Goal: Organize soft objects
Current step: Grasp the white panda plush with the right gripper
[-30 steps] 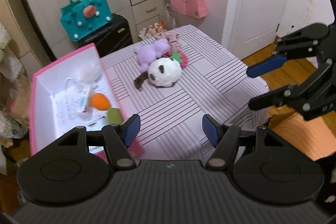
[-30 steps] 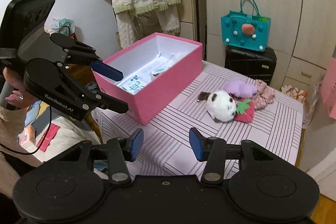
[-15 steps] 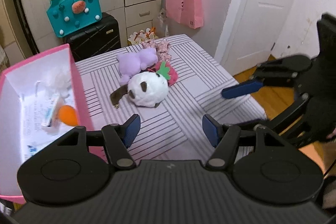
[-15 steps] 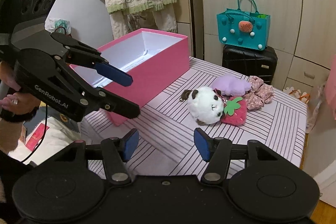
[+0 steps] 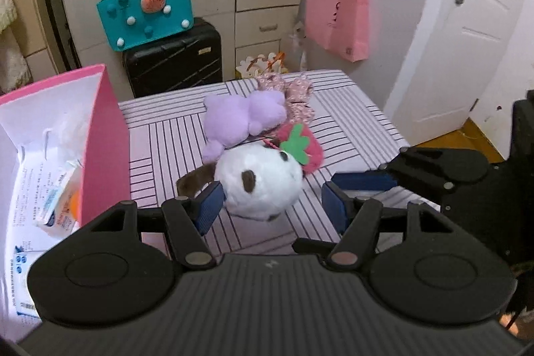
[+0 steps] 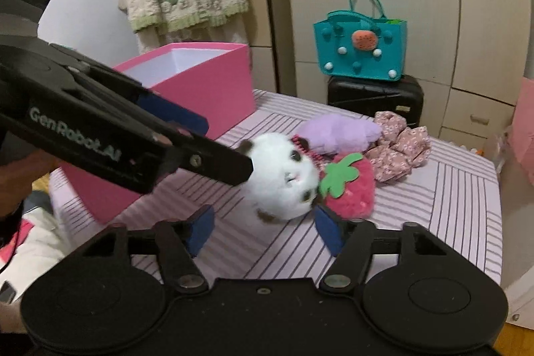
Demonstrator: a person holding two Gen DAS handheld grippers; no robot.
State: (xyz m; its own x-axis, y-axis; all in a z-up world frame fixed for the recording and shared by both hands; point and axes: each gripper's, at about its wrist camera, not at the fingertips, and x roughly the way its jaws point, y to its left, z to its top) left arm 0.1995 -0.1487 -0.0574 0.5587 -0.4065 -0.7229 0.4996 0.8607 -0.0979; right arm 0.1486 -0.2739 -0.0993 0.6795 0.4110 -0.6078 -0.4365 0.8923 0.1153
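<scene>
A round white plush with dark patches (image 5: 260,182) lies on the striped table (image 5: 350,109). A red strawberry plush (image 5: 310,152), a purple plush (image 5: 243,119) and floral fabric pieces (image 5: 297,95) lie right behind it. My left gripper (image 5: 272,206) is open, and the near side of the white plush (image 6: 283,175) sits between its blue pads without being squeezed. My right gripper (image 6: 263,231) hovers just short of the same plush with nothing between its jaws, which are opening. The pink box (image 5: 100,139) stands open at the table's left.
The pink box (image 6: 207,82) holds papers and small packets. Behind the table a teal felt bag (image 5: 147,12) sits on a black suitcase (image 5: 173,55). A pink tote (image 5: 337,19) hangs near the white door (image 5: 467,39). The two grippers are close together over the plush.
Both grippers have come down and forward to the white plush, which now fills the space at their tips. The right jaws have widened. The left jaws kept their width.
</scene>
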